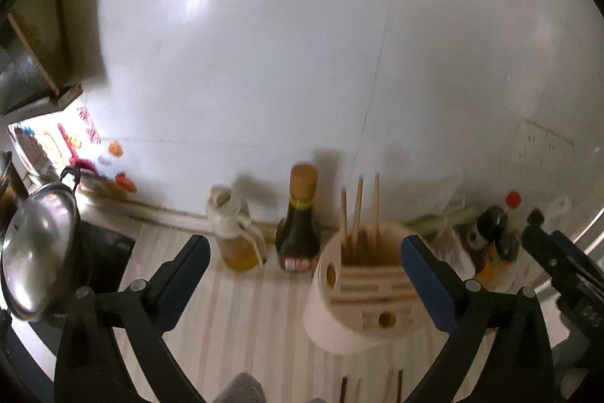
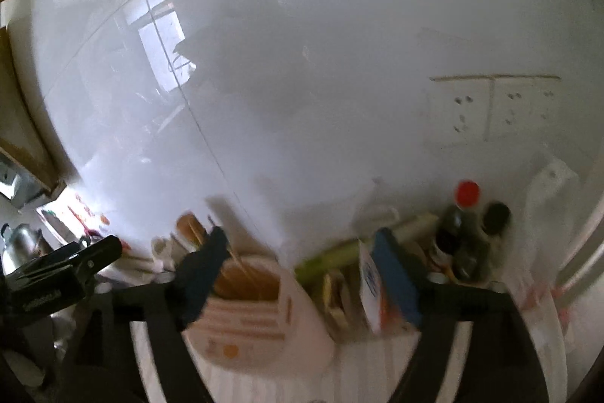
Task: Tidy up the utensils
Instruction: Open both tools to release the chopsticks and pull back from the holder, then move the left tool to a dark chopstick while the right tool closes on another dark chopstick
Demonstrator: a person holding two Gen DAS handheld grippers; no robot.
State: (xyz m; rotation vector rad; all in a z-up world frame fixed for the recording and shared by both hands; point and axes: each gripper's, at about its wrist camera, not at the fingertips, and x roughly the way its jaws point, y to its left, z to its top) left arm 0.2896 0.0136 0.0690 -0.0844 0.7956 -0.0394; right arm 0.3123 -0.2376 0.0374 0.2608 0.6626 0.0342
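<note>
On the striped counter (image 1: 241, 327), cream utensil holder (image 1: 355, 293) holds upright chopsticks (image 1: 358, 206); both jaws apart.

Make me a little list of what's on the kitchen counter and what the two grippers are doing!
holder: cream utensil holder standing on the striped counter
in holder: wooden chopsticks, upright
behind holder: dark sauce bottle and oil jug by the white wall
far left: shiny pot lid
left gripper: open, holding nothing
right gripper: open, holding nothing
</note>
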